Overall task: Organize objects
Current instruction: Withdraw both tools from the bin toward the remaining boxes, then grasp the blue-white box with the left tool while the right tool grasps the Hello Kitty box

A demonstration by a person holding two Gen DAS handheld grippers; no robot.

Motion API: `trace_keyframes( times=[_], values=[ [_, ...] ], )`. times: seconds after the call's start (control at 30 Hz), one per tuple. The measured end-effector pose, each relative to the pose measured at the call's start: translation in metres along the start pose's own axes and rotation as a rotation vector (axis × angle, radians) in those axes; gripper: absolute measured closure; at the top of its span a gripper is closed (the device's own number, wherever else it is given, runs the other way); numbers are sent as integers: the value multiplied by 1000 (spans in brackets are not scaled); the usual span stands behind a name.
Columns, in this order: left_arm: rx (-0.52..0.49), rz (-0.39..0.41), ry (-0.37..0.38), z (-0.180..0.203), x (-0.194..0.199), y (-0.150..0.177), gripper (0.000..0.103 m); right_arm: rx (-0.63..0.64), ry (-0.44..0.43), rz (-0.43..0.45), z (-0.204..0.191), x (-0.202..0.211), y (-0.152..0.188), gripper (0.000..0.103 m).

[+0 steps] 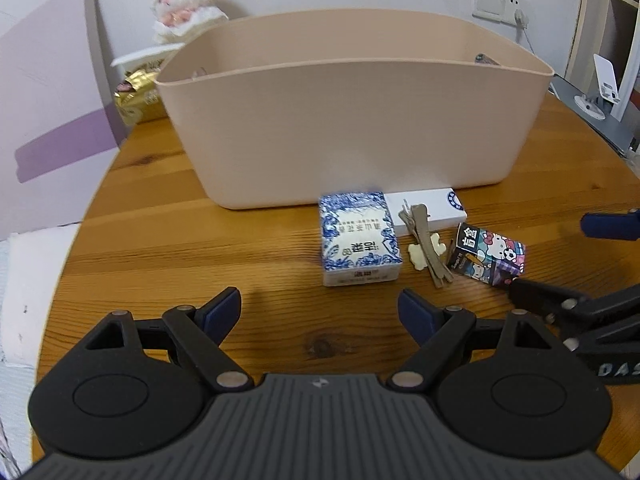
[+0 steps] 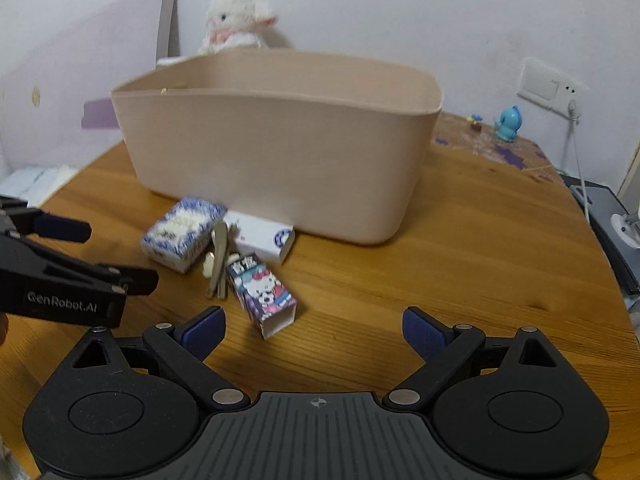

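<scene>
1. Large beige plastic bin [image 1: 352, 120], upright and open-topped.
2. Blue-and-white floral box [image 1: 358, 236], flat, just before the bin.
3. White flat box [image 1: 436, 206] touching the bin's base.
4. Taupe hair clips [image 1: 426, 240] overlapping the white box.
5. Cartoon-cat carton [image 1: 486, 256] lying on its side, farthest from the bin.

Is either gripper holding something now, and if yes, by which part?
Nothing is held. The left gripper and the right gripper are both open and empty, above the table, short of the small boxes.
</scene>
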State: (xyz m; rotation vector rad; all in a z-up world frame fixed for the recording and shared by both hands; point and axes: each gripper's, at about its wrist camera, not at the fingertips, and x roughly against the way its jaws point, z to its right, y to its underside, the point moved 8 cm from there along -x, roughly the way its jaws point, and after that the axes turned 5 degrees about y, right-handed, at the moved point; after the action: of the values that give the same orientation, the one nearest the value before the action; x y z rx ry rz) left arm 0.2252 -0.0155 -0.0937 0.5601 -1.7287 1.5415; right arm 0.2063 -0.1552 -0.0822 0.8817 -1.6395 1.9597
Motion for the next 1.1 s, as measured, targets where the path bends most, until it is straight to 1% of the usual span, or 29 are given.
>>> trace_keyframes(
  times=[0.2, 0.27, 0.4, 0.57, 0.63, 0.67, 0.7, 0.73, 0.77, 0.8, 0.83, 0.97, 1.0, 1.1],
  values=[
    [-2, -16, 21, 4, -19, -4, 16, 21, 3, -21, -5, -21, 2, 11],
    [9, -14, 28, 2, -25, -6, 16, 28, 2, -29, -7, -27, 2, 12],
    [39, 1, 48, -2, -34, -13, 16, 32, -7, -18, -10, -31, -3, 13],
    [37, 21, 52, -4, -40, -20, 19, 42, -19, -5, -14, -34, -7, 27],
    [30, 35, 51, -4, -41, -21, 27, 47, -29, -4, -15, -33, -9, 34],
    [28, 39, 54, -3, -40, -22, 29, 47, -40, -4, -17, -32, -9, 37],
    [24, 43, 57, -3, -40, -22, 35, 45, -51, -6, -18, -30, -8, 45],
    [18, 48, 64, -1, -39, -23, 43, 42, -57, -6, -19, -29, -9, 55],
    [11, 52, 70, 0, -38, -23, 46, 41, -59, -6, -20, -27, -9, 58],
    [5, 54, 78, 1, -37, -23, 55, 42, -60, -6, -22, -25, -10, 65],
    [-2, 53, 79, 3, -36, -22, 55, 47, -57, -7, -22, -25, -10, 70],
    [-14, 45, 59, 5, -31, -17, 55, 41, -61, -16, -22, -21, -7, 77],
    [-14, 41, 56, 5, -29, -16, 55, 37, -57, -19, -21, -22, -7, 82],
    [-22, 45, 56, 7, -20, -13, 55, 16, -52, -23, -16, -17, -4, 82]
  ],
)
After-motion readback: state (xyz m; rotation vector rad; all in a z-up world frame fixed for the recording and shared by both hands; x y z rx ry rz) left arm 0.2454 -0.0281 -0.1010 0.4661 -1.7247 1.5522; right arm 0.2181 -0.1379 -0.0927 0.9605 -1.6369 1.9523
